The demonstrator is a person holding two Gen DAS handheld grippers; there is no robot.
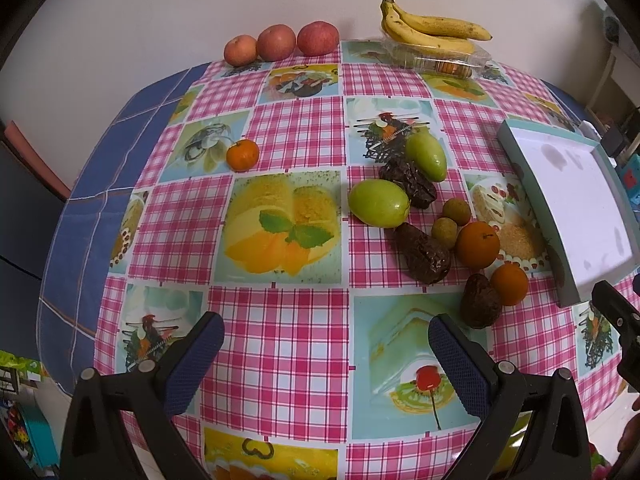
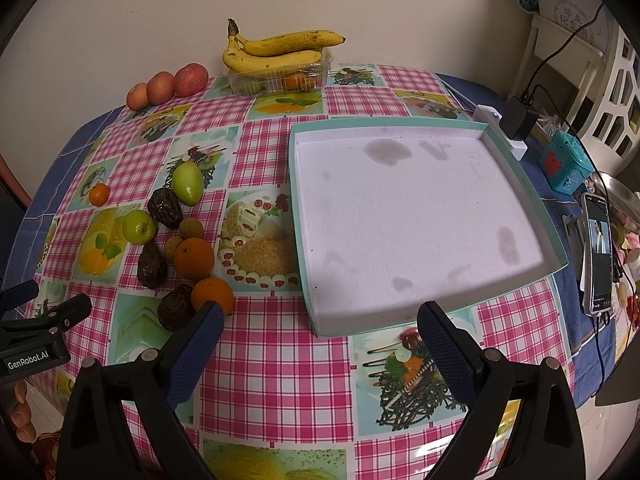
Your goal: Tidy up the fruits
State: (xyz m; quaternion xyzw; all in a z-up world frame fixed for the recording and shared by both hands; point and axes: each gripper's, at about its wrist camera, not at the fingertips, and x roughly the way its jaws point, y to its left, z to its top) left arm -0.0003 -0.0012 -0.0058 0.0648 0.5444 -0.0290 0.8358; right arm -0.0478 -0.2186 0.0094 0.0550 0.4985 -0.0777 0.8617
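Observation:
A cluster of fruit lies on the checked tablecloth: two green fruits (image 1: 379,203) (image 1: 426,156), dark wrinkled fruits (image 1: 423,253), two small brown round fruits (image 1: 456,212), two oranges (image 1: 478,244) (image 1: 509,284). One small orange (image 1: 242,155) sits apart to the left. An empty white tray with a teal rim (image 2: 416,216) stands to the right of the cluster. My left gripper (image 1: 326,344) hangs open over bare cloth in front of the fruit. My right gripper (image 2: 320,328) is open by the tray's near edge, its left finger (image 2: 200,344) close to an orange (image 2: 212,295).
Three apples (image 1: 276,42) line the far edge by the wall. Bananas (image 1: 432,28) rest on a clear plastic box (image 1: 444,60) at the back. Right of the tray stand a phone (image 2: 599,254), a charger with cables (image 2: 518,118) and a teal box (image 2: 566,166).

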